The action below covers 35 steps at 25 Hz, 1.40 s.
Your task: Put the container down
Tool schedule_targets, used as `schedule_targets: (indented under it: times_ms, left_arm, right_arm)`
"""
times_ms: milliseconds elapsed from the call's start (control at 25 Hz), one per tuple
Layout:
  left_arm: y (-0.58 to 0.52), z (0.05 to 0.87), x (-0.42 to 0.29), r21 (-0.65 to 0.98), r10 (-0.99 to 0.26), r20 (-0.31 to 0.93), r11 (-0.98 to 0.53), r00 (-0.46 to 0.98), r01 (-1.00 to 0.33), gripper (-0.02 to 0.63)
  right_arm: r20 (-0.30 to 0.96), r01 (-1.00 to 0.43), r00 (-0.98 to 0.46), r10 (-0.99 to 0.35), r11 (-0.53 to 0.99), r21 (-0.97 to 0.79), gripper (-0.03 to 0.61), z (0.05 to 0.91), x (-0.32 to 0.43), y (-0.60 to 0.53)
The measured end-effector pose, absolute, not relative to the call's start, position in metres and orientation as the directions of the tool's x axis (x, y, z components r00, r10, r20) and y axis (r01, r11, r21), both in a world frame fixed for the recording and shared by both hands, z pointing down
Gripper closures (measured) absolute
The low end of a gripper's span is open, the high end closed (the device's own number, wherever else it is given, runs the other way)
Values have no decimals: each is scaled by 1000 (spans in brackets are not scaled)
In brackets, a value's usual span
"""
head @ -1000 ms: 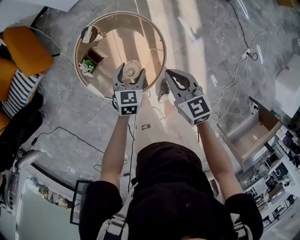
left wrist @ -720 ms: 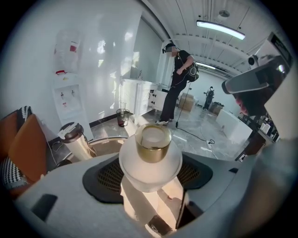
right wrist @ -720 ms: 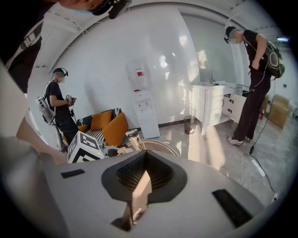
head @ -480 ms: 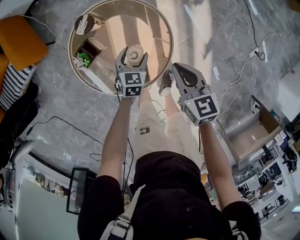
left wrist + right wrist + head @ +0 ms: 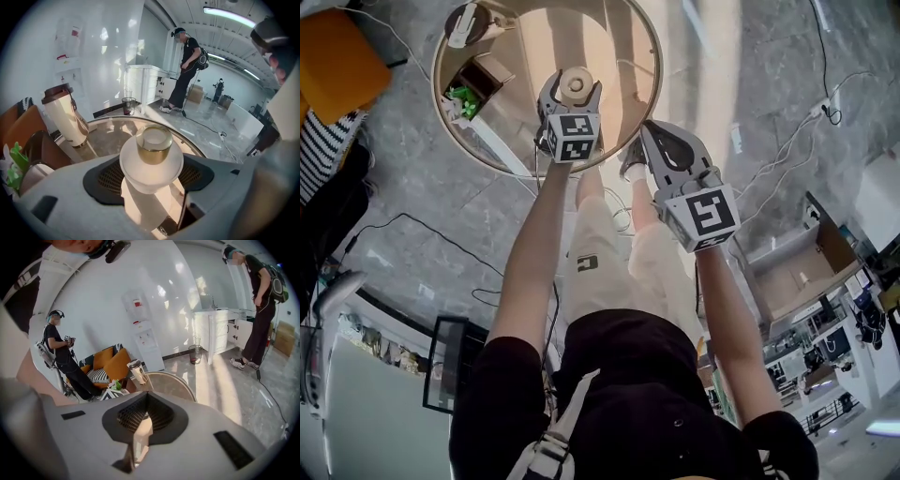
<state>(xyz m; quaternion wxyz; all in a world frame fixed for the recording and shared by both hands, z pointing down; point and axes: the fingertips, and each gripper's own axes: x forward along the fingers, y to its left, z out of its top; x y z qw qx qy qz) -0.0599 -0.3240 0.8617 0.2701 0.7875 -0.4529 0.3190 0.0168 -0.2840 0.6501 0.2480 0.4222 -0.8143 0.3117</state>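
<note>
Container held over the round tabletop (image 5: 628,42), left side.
Left hand-held gripper (image 5: 572,96) is clamped on the white, gold-capped container (image 5: 152,154). It is upright above the tabletop's near half, so set-down looks straight down its long axis. Right hand-held gripper (image 5: 662,146) has its jaws together and empty, just off the rim.

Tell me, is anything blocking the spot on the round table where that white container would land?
Nothing visible does. The container, held in the left gripper, hangs over a bare stretch of the round table; the tumbler and the brown box stand off to the left.
</note>
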Motion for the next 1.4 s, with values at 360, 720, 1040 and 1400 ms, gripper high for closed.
schedule_targets:
  times_ms: [360,720,1040,1400]
  left_arm:
    - [-326,900,-64,117,-503,788,-445,356,-888,270]
    - [-325,913,-65,127,-489,799,-434,351,-892,270]
    - [-325,917,-60,109,-486,803,-450,345,-886,270]
    - [-320,920,-62,92,-456,820,-489,345,-867,270]
  right_arm:
    - [692,-855,-505,-516,408,-320,575,670,18,-271]
    - [690,-854,-510,-514,395,-338,575,669,11,-269]
    - [692,-855,-509,-512,391,-340,575,671,11,-265]
    - [691,-858,-505,-518,390,-335,575,669,9,-264]
